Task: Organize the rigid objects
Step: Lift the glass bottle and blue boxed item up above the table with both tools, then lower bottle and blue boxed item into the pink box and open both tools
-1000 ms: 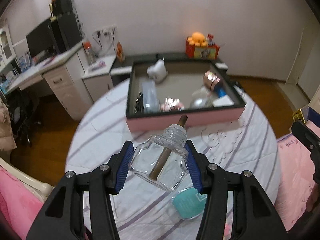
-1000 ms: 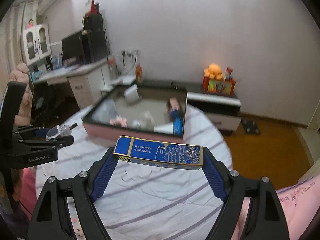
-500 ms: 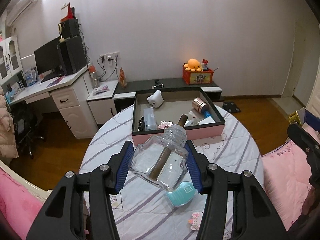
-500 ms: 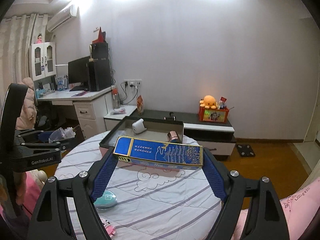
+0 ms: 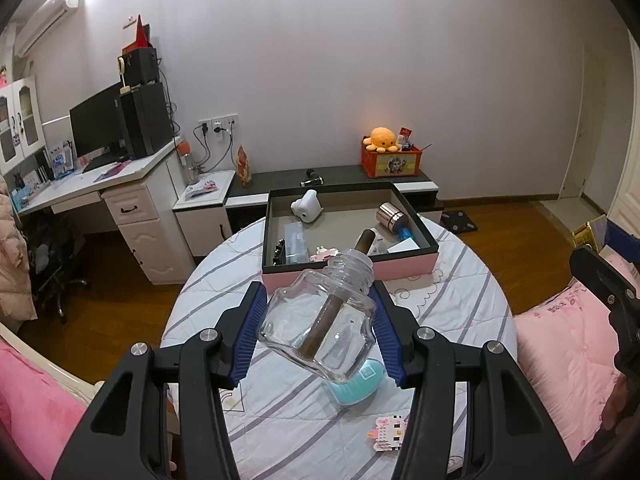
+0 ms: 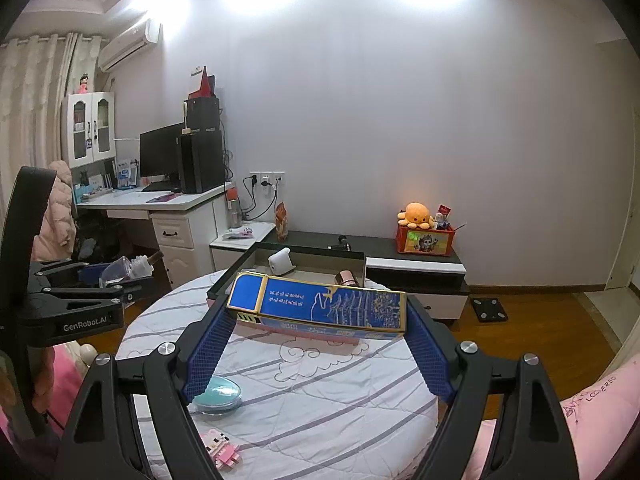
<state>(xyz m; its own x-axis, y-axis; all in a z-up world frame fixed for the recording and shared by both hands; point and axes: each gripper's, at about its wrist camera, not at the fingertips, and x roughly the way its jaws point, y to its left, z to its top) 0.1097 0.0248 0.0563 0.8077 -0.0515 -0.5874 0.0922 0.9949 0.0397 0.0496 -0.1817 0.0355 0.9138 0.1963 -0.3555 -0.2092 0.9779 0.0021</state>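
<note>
Tray (image 5: 348,268) already part-filled, and both loads hang short of it: left hand-held gripper (image 5: 318,330) clamps the bottle (image 5: 320,320), right hand-held gripper (image 6: 316,328) the blue box (image 6: 320,304), teal dish (image 6: 219,399) and pink toy (image 6: 222,449) left on the table (image 6: 320,392).

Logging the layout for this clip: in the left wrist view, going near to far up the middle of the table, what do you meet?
Pink block toy → teal oval dish → glass bottle in the left claw → pink-sided tray → white gadget at the tray's far end.
</note>
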